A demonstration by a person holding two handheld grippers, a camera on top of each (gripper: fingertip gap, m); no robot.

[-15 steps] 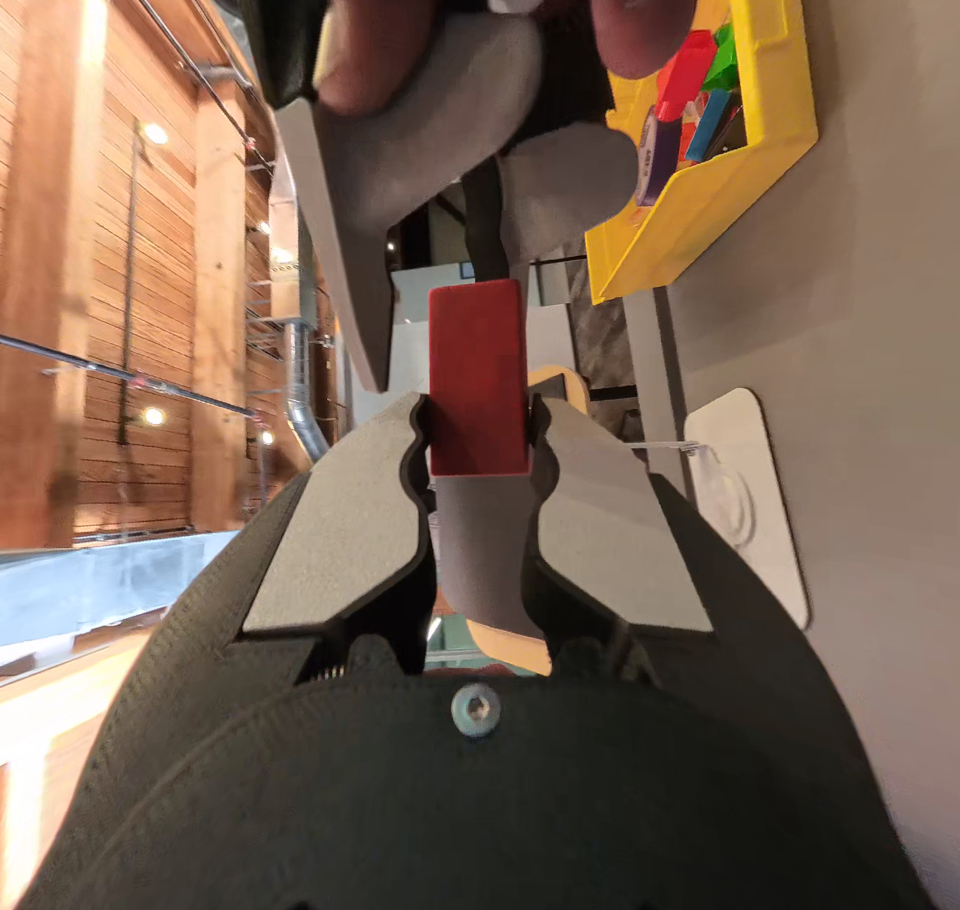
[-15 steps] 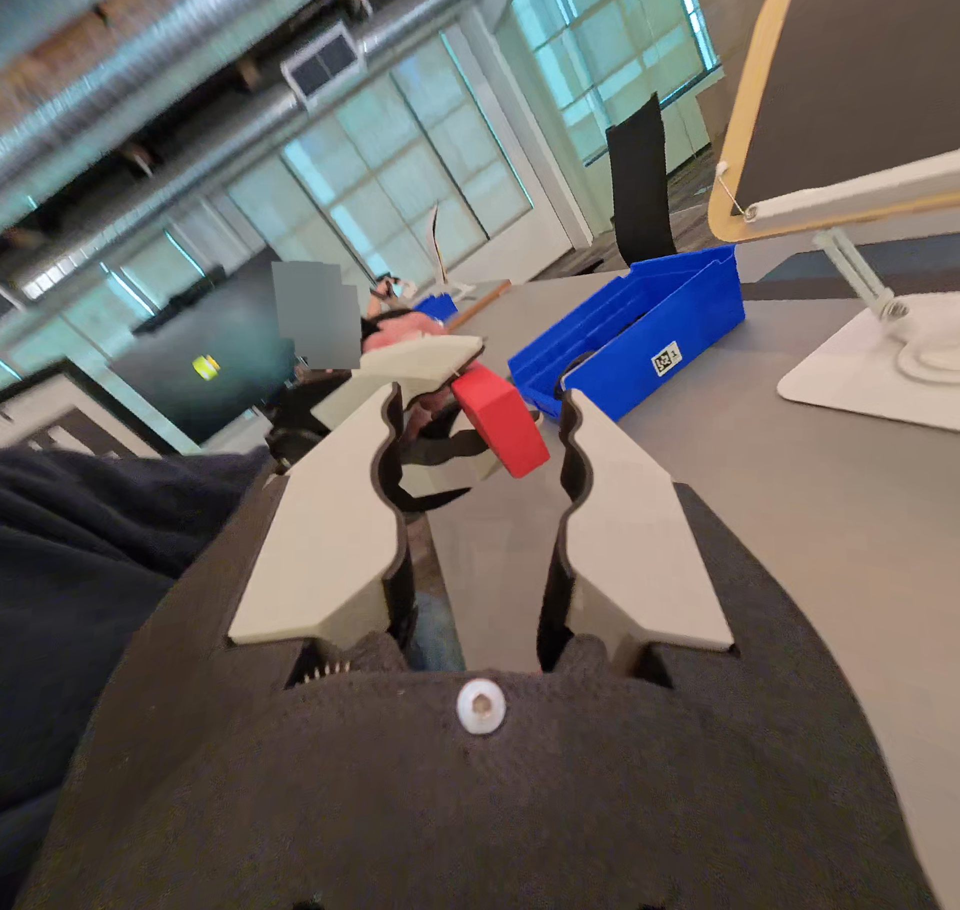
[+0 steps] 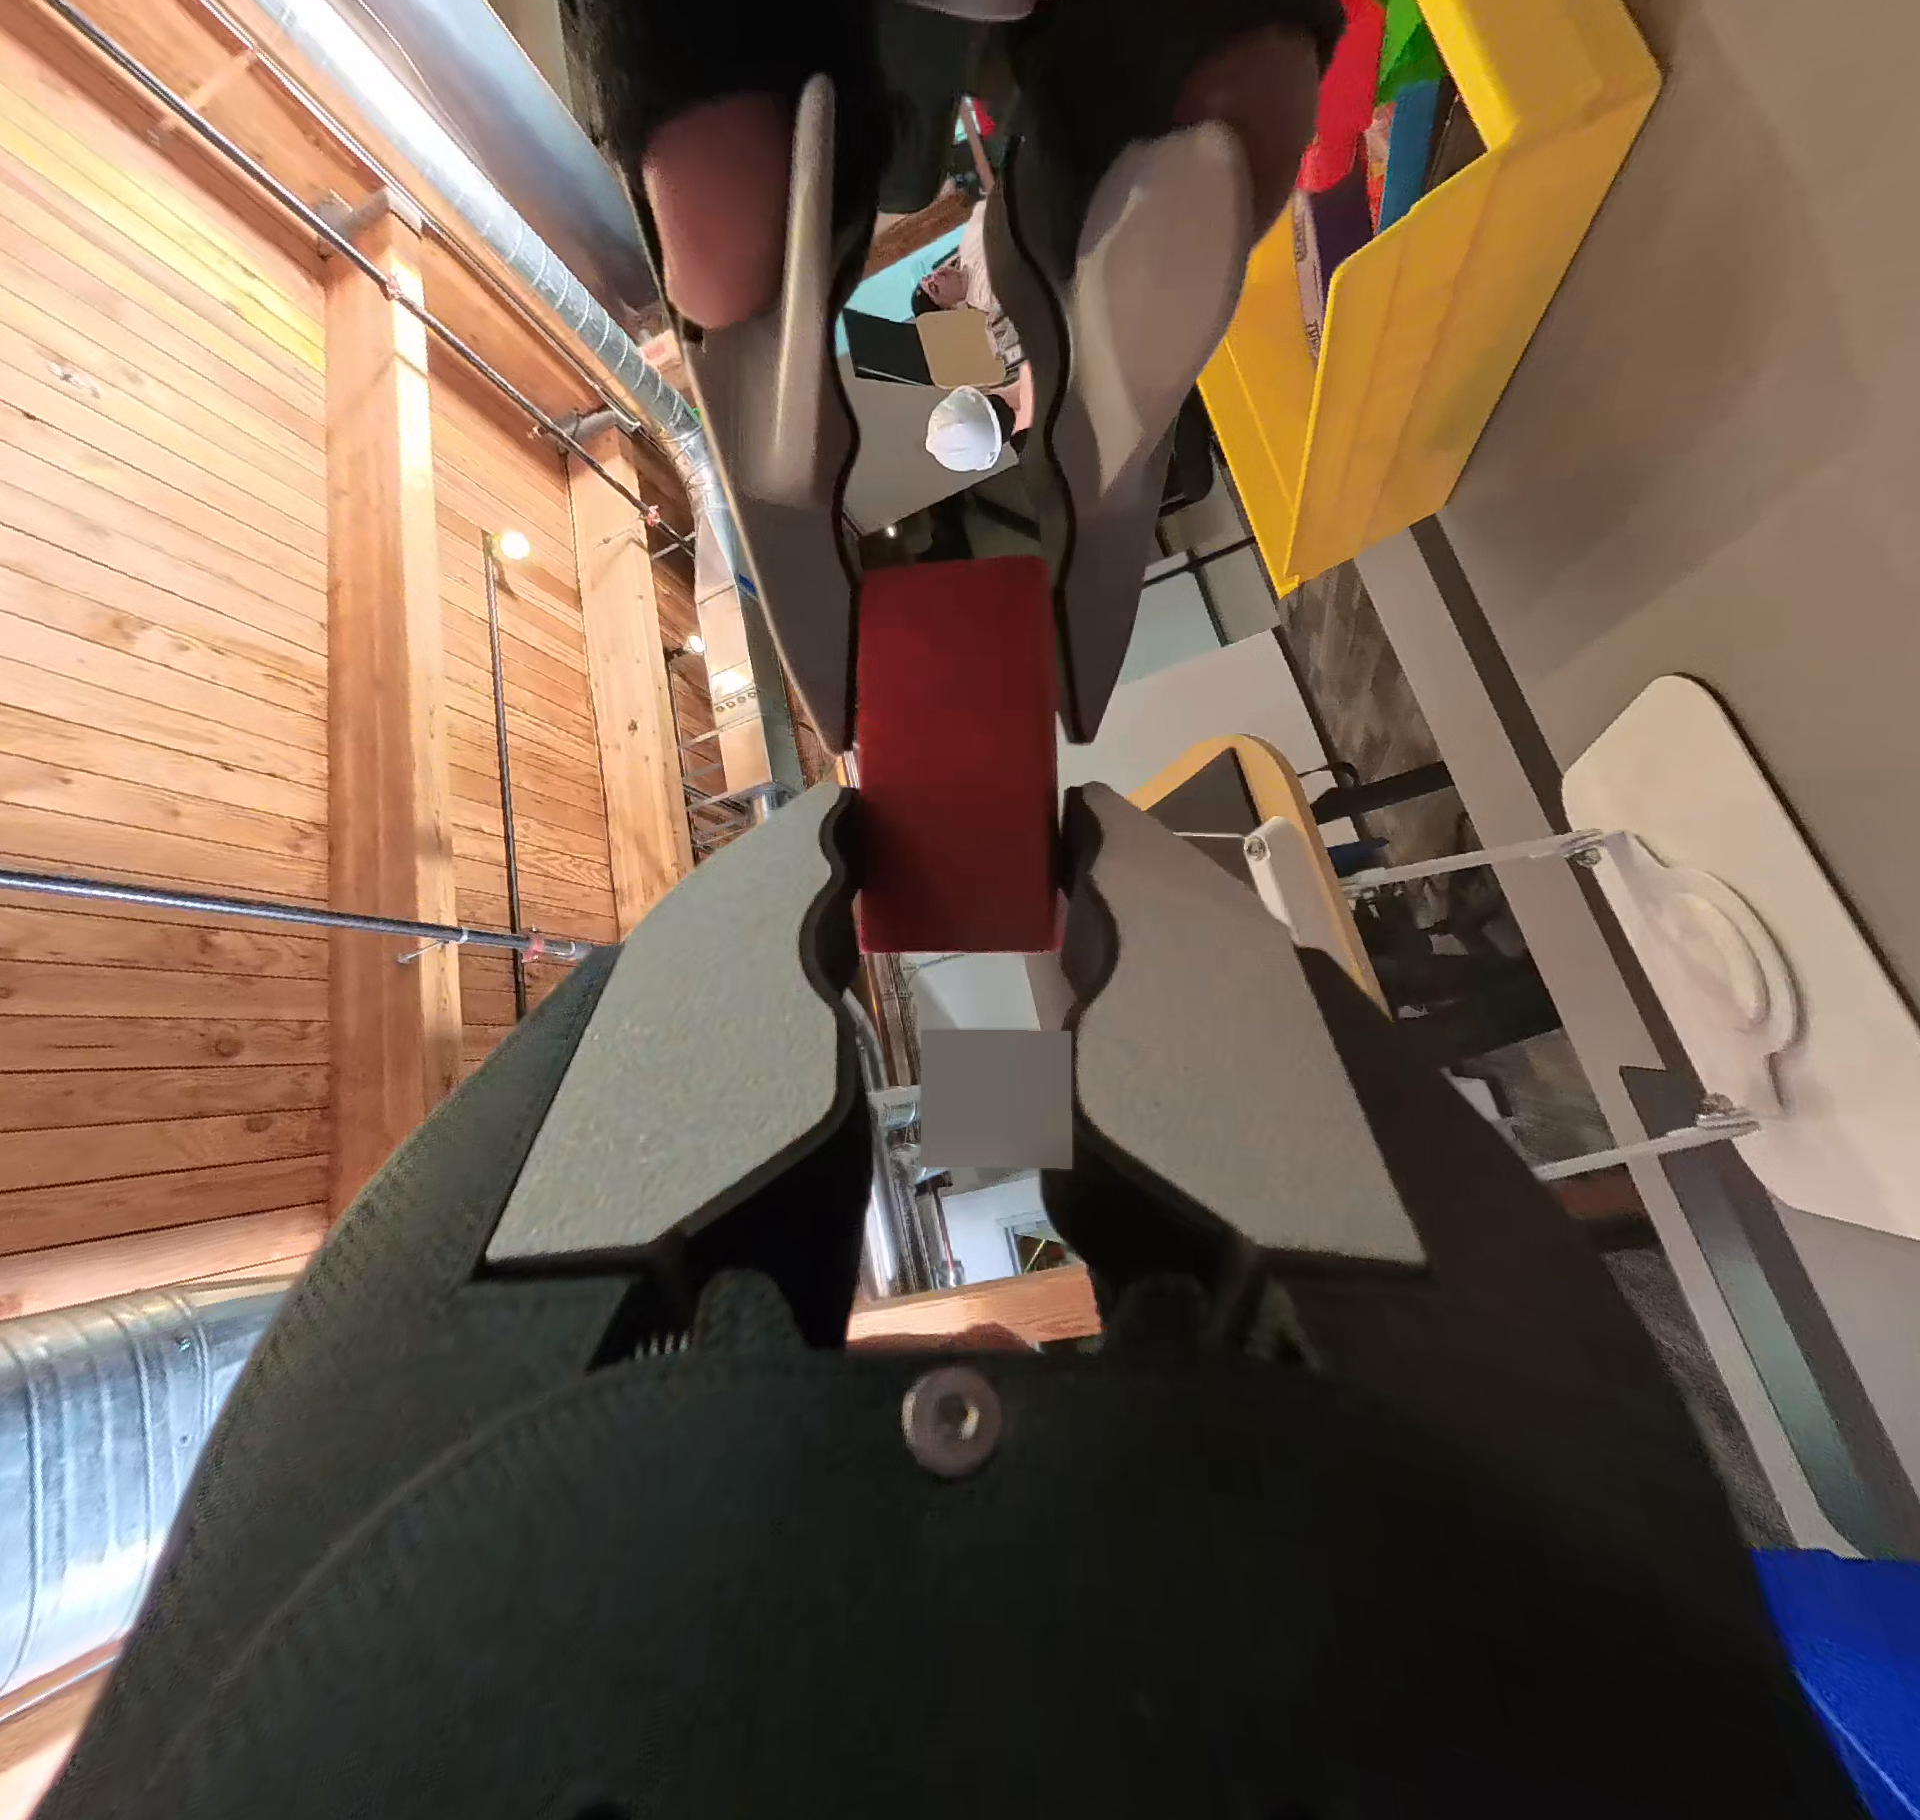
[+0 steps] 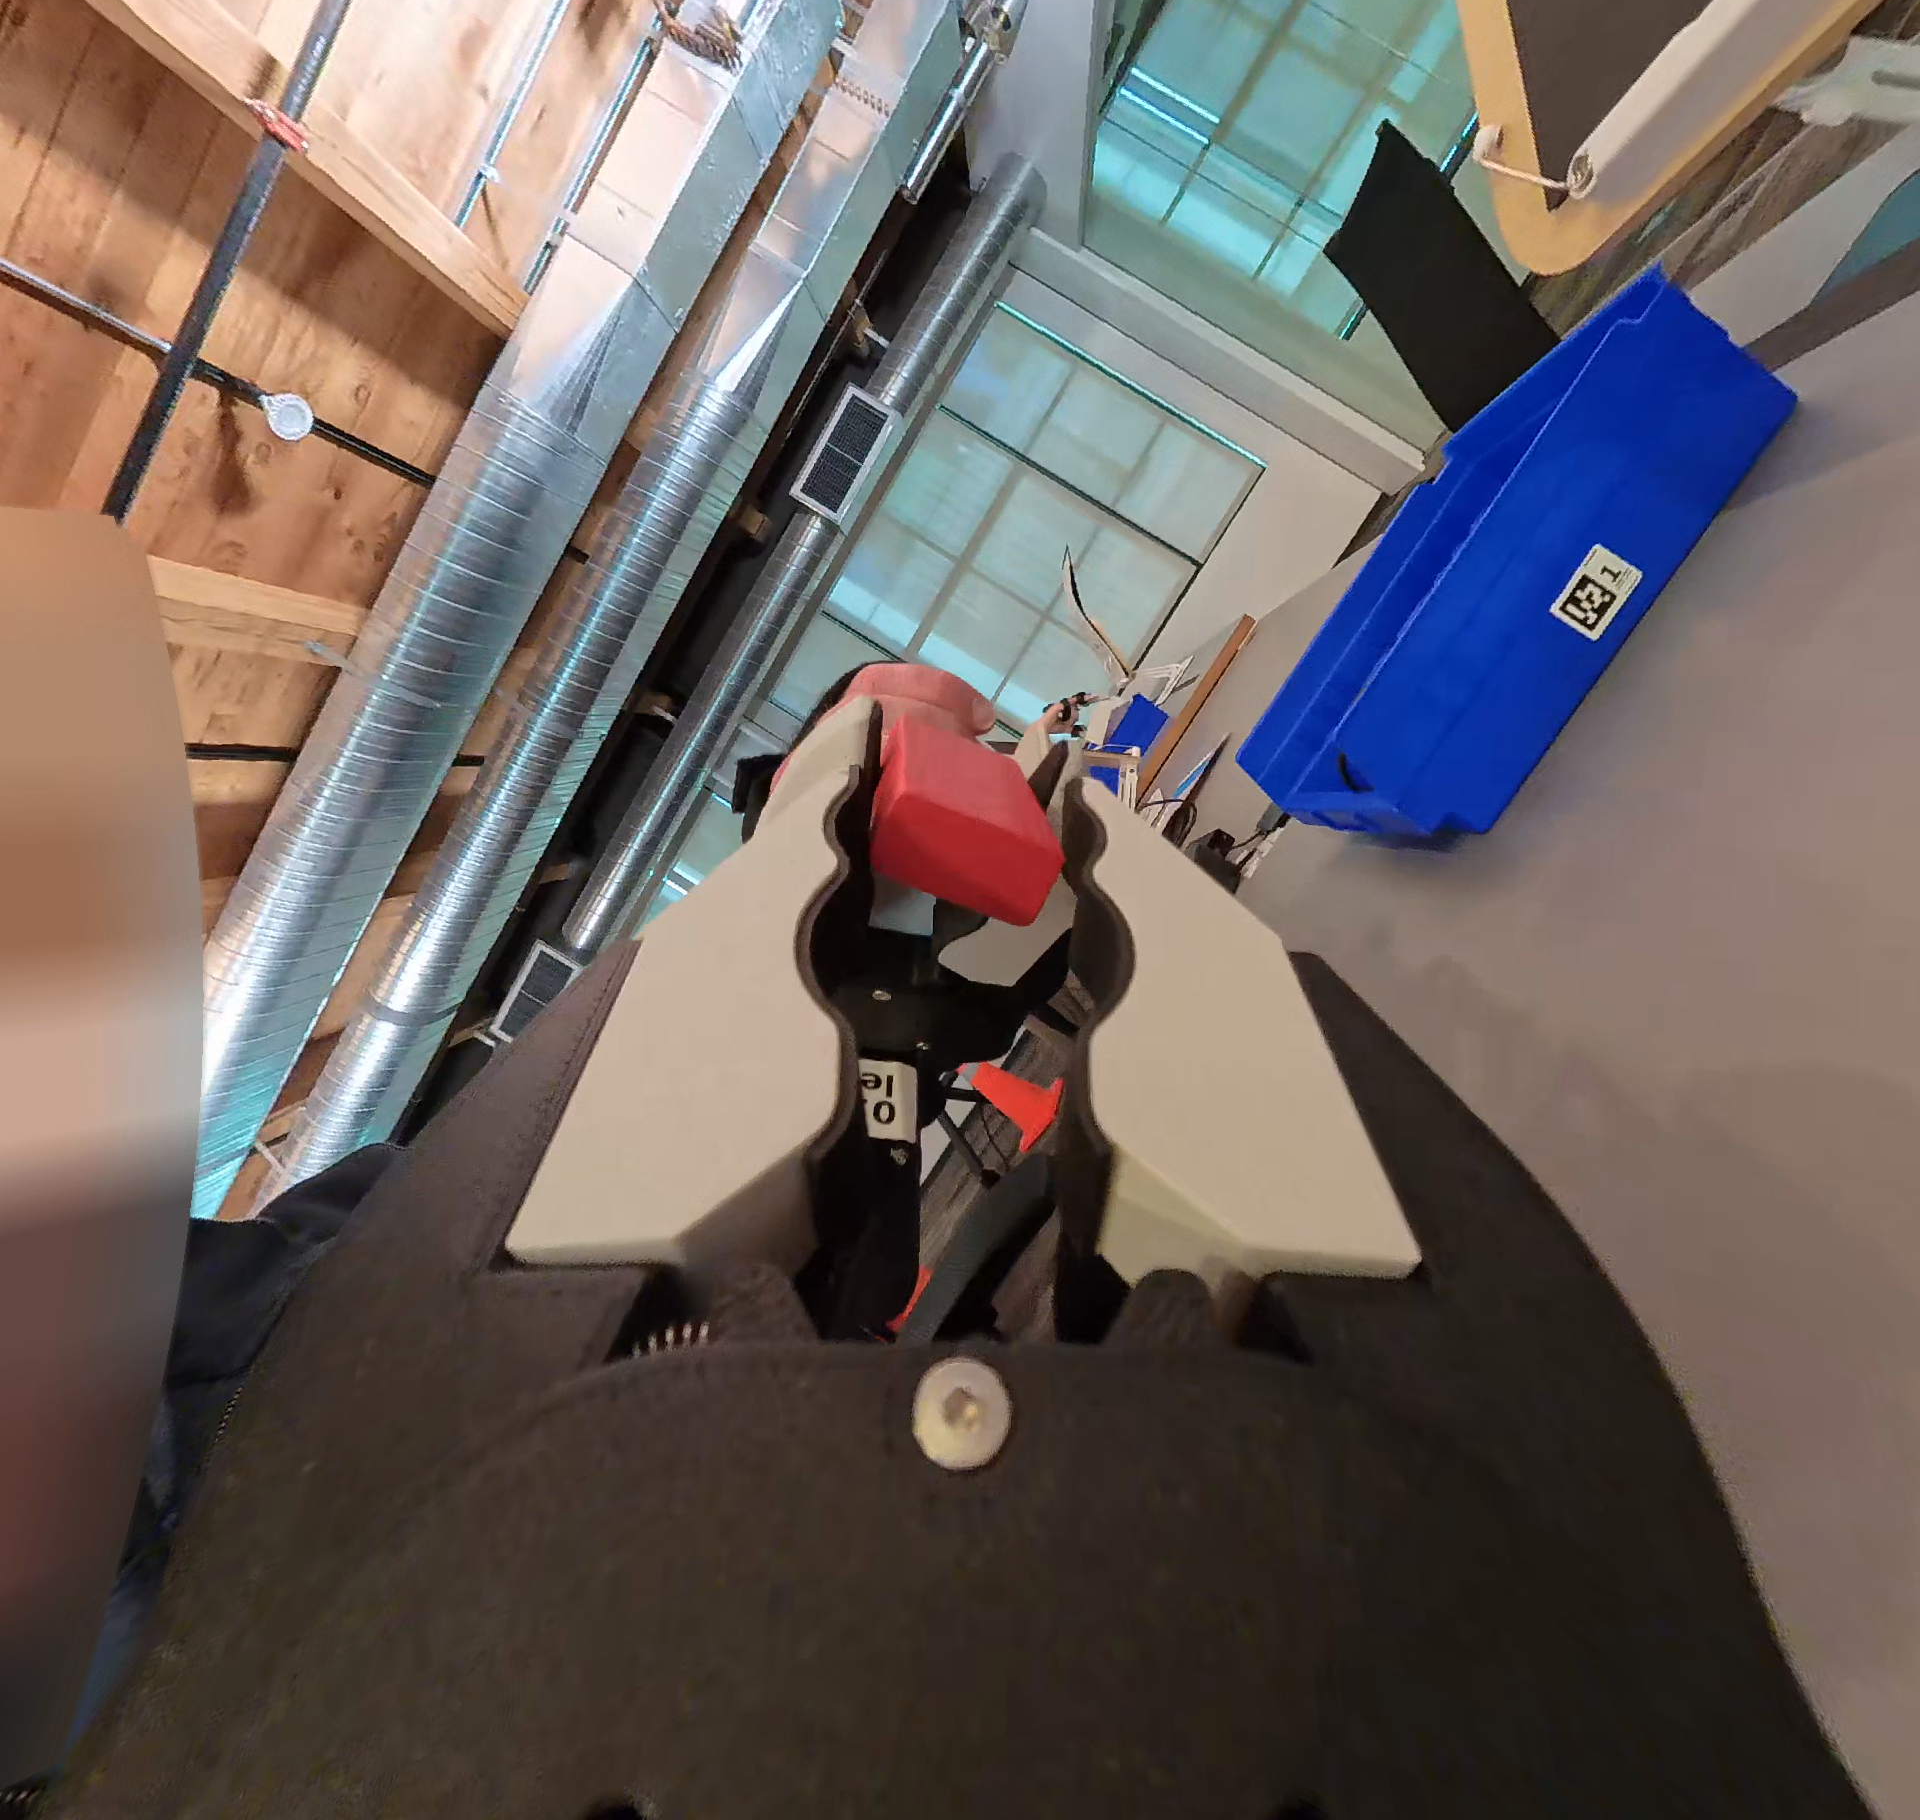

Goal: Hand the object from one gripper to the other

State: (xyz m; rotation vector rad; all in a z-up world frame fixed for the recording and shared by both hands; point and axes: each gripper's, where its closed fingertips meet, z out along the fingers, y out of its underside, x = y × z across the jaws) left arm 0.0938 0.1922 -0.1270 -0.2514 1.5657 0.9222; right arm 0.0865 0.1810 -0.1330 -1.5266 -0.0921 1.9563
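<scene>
The red block (image 3: pixel 954 752) sits right in the middle, a plain rectangular brick, smooth-faced with softly rounded edges, dark red in shade from my left side and brighter red (image 4: pixel 961 820) from my right. It is up in the air, off the table. It stands lengthwise along my left fingers, squarely pinched at its near end, and its far end lies between my right fingers, slightly tilted across them.
</scene>
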